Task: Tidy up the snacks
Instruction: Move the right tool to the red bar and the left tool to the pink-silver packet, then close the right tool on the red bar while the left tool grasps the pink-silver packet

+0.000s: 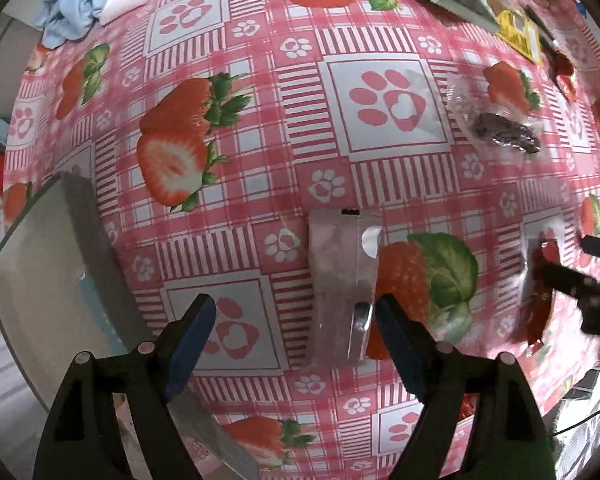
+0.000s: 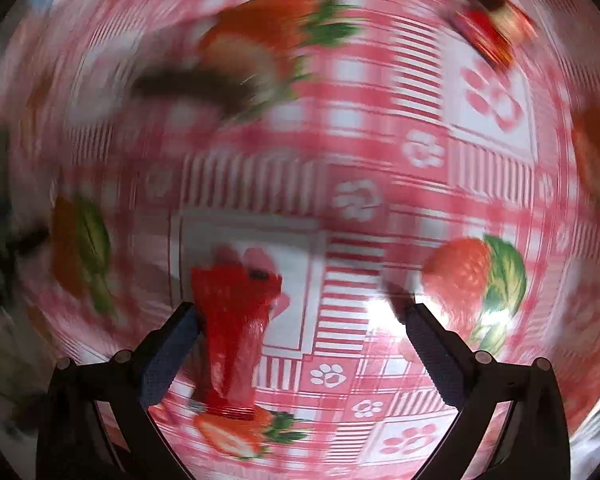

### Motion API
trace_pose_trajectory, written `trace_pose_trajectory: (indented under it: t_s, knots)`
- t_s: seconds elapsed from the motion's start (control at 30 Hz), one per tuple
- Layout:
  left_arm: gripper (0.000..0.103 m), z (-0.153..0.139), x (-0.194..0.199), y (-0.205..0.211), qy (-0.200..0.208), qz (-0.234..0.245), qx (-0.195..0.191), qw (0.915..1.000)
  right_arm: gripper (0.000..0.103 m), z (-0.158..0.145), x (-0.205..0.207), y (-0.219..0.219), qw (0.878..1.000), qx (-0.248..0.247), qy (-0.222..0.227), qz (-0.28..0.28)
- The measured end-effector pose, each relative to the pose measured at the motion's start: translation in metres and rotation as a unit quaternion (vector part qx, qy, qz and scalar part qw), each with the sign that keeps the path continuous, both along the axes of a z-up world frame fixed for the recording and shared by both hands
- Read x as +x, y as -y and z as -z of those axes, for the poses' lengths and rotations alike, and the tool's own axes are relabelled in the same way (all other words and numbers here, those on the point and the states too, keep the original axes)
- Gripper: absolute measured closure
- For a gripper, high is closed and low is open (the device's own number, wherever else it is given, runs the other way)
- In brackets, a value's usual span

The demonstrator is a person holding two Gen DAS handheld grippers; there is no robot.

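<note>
1. Strawberry-print tablecloth [image 1: 260, 128] covers the surface; a grey tray [image 1: 48, 248] sits at its left edge.
2. Left gripper [image 1: 296, 312], jaws apart, hovers beside a silver snack packet [image 1: 336, 276].
3. Right gripper [image 2: 300, 312], jaws spread, has a red snack packet [image 2: 232, 328] touching its left finger, ungripped.

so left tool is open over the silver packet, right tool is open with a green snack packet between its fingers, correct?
Not quite: the packet at the right tool is red, not green, as the right wrist view shows; it lies beside the tool's left finger. The left tool is indeed open over the silver packet.
</note>
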State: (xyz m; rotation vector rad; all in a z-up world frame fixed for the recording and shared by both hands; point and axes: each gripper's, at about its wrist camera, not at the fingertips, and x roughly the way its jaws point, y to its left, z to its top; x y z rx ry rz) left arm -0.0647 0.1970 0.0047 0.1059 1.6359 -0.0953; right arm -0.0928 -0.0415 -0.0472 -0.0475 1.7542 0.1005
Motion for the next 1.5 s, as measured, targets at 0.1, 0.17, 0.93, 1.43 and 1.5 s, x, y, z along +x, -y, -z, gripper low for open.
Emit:
trace_pose_trajectory:
  t_s: [0.1,0.17,0.93,1.43,1.5]
  knots:
    - [0.018,-0.003,-0.006,-0.008,-0.004,-0.013,-0.011,0.9998,0.000,-0.001,0.000,0.014,0.999,0.002,-0.012,0.035]
    - [0.018,0.000,-0.014,-0.006,-0.007,-0.018,-0.014,0.9997,0.000,0.003,0.000,0.027,0.999,-0.002,-0.016,0.050]
    - [0.000,0.040,-0.051,0.008,-0.018,-0.034,-0.034,0.9987,0.000,0.003,-0.055,-0.016,0.997,-0.050,-0.013,0.062]
    - [0.000,0.035,-0.046,0.004,-0.018,-0.027,-0.034,0.9989,0.000,0.008,-0.045,-0.011,0.996,-0.047,-0.041,0.058]
    - [0.000,0.035,-0.046,0.004,-0.020,-0.026,-0.033,0.9989,0.000,0.006,-0.048,-0.013,0.996,-0.047,-0.037,0.059]
